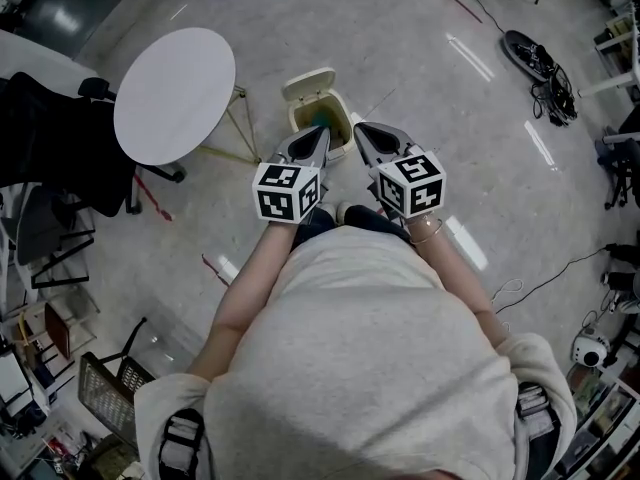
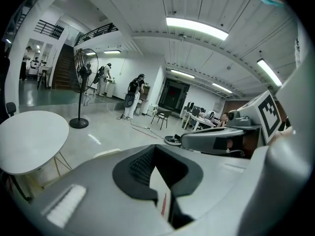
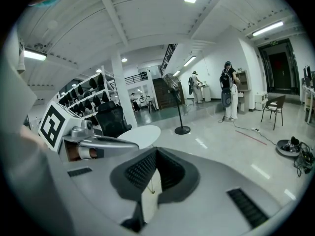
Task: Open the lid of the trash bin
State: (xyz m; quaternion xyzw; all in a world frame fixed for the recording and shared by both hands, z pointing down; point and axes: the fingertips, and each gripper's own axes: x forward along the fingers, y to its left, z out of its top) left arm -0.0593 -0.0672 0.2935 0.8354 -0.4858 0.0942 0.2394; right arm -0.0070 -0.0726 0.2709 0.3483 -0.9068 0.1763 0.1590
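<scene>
Two tools, left gripper [image 1: 321, 133] and right gripper [image 1: 361, 128], jaws pressed together and empty, hover over the bin [image 1: 343, 109]; lid [image 1: 305, 85] stands open, front rim hidden.

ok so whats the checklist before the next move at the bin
1. Lid raised: ok, it stands open behind the bin's mouth.
2. Left gripper empty: ok, jaws together, nothing between them.
3. Right gripper empty: ok, jaws together, nothing between them.
4. Grippers clear of the bin: cannot tell, both tips overlap its rim from above.
5. Table out of the way: ok, it stands off to the left.
</scene>
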